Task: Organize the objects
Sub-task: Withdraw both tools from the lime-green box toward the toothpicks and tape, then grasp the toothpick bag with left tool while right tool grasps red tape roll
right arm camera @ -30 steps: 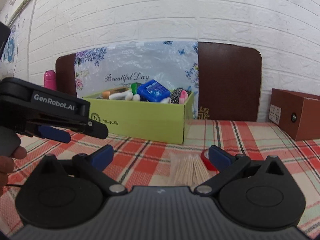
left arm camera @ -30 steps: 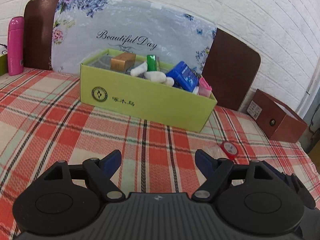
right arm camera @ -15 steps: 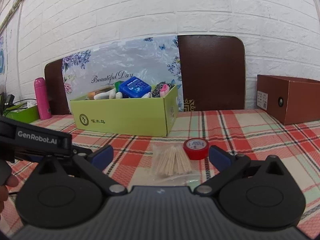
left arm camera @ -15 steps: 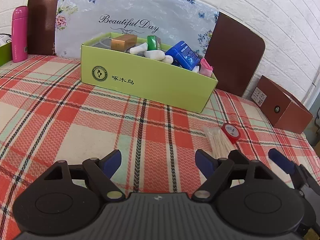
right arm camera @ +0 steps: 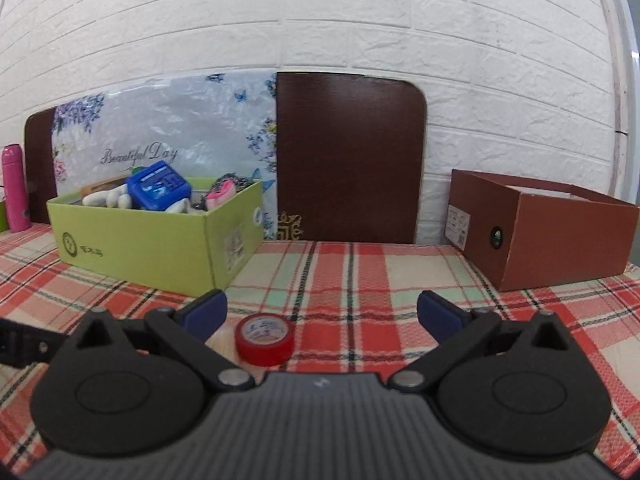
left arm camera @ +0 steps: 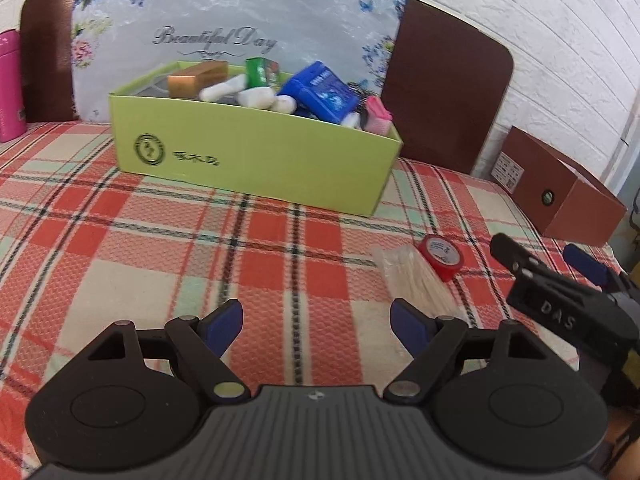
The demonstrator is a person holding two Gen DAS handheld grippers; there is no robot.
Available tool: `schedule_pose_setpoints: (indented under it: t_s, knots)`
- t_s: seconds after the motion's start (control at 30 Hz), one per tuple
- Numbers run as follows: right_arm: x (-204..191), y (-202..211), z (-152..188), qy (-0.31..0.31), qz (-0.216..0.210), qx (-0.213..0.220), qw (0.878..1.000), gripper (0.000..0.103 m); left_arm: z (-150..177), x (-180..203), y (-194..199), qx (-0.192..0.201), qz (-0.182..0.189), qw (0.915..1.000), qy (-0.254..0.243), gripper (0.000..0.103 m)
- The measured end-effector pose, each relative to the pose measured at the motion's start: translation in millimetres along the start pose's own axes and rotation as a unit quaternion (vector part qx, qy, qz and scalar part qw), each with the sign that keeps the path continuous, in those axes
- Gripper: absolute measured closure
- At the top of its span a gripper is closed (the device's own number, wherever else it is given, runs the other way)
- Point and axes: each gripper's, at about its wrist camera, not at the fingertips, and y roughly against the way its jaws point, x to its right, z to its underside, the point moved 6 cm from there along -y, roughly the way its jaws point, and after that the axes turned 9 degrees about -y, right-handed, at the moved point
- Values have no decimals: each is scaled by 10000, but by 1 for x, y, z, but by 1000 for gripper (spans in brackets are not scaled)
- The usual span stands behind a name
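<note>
The fingers of the left gripper (left arm camera: 318, 326) are held wide apart, and nothing is seen between them but the red, cream and green plaid cloth (left arm camera: 120, 248) that covers the table. The fingers of the right gripper (right arm camera: 322, 314) are likewise spread wide and grip nothing. Low between them, nearer the left finger, a roll of red tape (right arm camera: 265, 338) is seen lying flat on the cloth, apart from both pads. In the left wrist view the same roll is found just to the right of a clear bag of thin wooden sticks (left arm camera: 416, 276), which lies just ahead of that gripper's right finger; whether roll and bag touch cannot be told.

Farther back and to the left, a lime-green box (left arm camera: 256, 164) stands on the cloth. It is filled with small things, among them a blue packet (left arm camera: 324, 92), a brown carton (left arm camera: 196, 79), white rolled pieces (left arm camera: 256, 98) and a pink item (left arm camera: 378, 114) at its right end. An open brown box (right arm camera: 560, 232) is set at the far right, well apart from the green one. A floral sheet (right arm camera: 168, 140) and a dark brown board (right arm camera: 348, 156) are propped against the white brick wall (right arm camera: 320, 12) behind. A pink bottle (right arm camera: 14, 188) stands upright at the far left.
</note>
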Motion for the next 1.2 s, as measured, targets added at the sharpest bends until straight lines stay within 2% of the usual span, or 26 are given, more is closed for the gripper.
schedule_pose_setpoints:
  t_s: [0.1, 0.2, 0.23, 0.3, 0.4, 0.5, 0.53, 0.57, 0.67, 0.77, 0.87, 0.97, 1.07, 1.1, 1.2]
  knots:
    - [11, -4, 7, -245, 67, -81, 9996, 0, -3, 17, -13, -33, 118, 9999, -84, 19]
    - [21, 0, 5, -487, 79, 51, 9988, 0, -6, 36, -32, -101, 277, 9995, -124, 19]
    - [25, 1, 4, -589, 203, 95, 9980, 4, -6, 41, -37, -105, 346, 9993, -90, 19]
    - [37, 0, 5, -886, 343, 68, 9955, 4, -9, 46, -47, -110, 465, 9988, 43, 19]
    - [53, 0, 6, -1284, 363, 58, 9910, 4, -12, 50, -60, -146, 454, 9988, 96, 19]
    - [53, 4, 6, -1265, 352, 153, 9912, 4, -14, 56, -65, -30, 410, 9991, -120, 23]
    - [51, 4, 7, -1199, 328, 166, 9921, 4, -13, 58, -66, -5, 406, 9989, -244, 42]
    - [49, 4, 7, -1126, 295, 171, 9931, 4, -12, 59, -66, 13, 396, 9983, -425, 67]
    - [37, 5, 6, -856, 168, 195, 9960, 8, -9, 54, -61, -25, 507, 9969, -598, 82]
    - [26, 6, 7, -573, -3, 205, 9981, 12, -5, 40, -47, -20, 385, 9966, -722, 87]
    - [6, 2, 10, -113, -261, 40, 9996, 15, 1, 18, -33, 9, 231, 9965, -807, 87]
    - [-17, -8, 18, 484, -342, -275, 9979, 19, 7, -5, -22, -35, 157, 9982, -574, 87]
    - [-30, -23, 26, 767, -409, -691, 9938, 31, 10, -15, -16, -31, 136, 9993, -333, 85]
    - [-31, -28, 27, 733, -440, -811, 9930, 36, 11, -16, -16, -35, 160, 9995, -275, 84]
    - [-32, -43, 29, 597, -581, -1157, 9898, 38, 13, -11, -15, -49, 293, 9993, -243, 69]
